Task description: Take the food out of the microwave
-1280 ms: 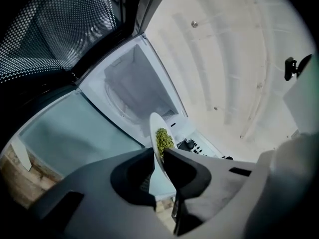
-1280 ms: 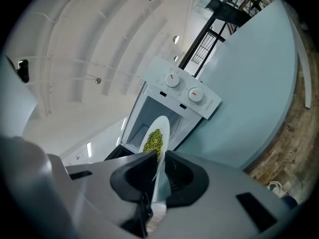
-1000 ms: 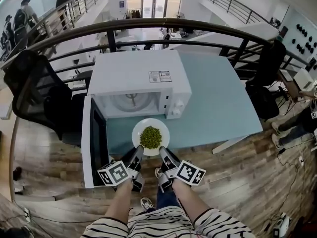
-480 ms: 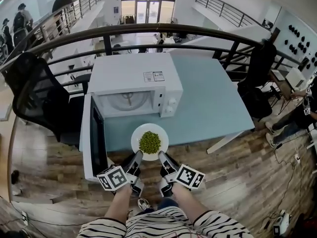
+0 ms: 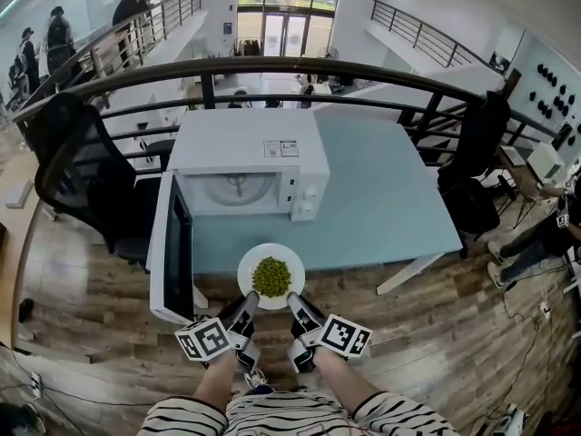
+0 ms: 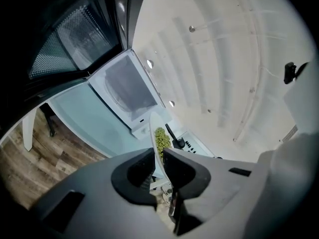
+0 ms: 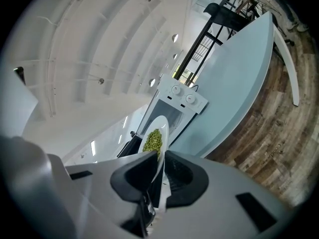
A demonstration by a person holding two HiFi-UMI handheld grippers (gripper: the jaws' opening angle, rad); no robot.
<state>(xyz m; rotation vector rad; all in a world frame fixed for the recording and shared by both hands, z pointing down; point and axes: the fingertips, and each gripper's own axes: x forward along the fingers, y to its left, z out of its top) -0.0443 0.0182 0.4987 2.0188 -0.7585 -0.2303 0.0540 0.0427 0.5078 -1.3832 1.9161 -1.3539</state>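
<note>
A white plate (image 5: 251, 265) heaped with green peas (image 5: 271, 277) hangs over the near edge of the pale blue table (image 5: 390, 198), in front of the white microwave (image 5: 243, 149). The microwave door (image 5: 175, 254) stands wide open and its chamber shows only the glass turntable. My left gripper (image 5: 247, 303) is shut on the plate's near left rim, and my right gripper (image 5: 296, 302) is shut on its near right rim. The left gripper view shows the plate (image 6: 154, 127) edge-on between the jaws of the left gripper (image 6: 158, 159). In the right gripper view the rim of the plate (image 7: 161, 129) is pinched by the right gripper (image 7: 160, 169).
The open door juts out over the floor to the left of the plate. A black office chair (image 5: 77, 175) stands left of the table, and a dark railing (image 5: 272, 65) curves behind it. A person (image 5: 545, 230) sits at the far right. Wooden floor lies below.
Both grippers have drawn the plate of peas back toward me, away from the microwave's mouth, from over the table to over its front edge.
</note>
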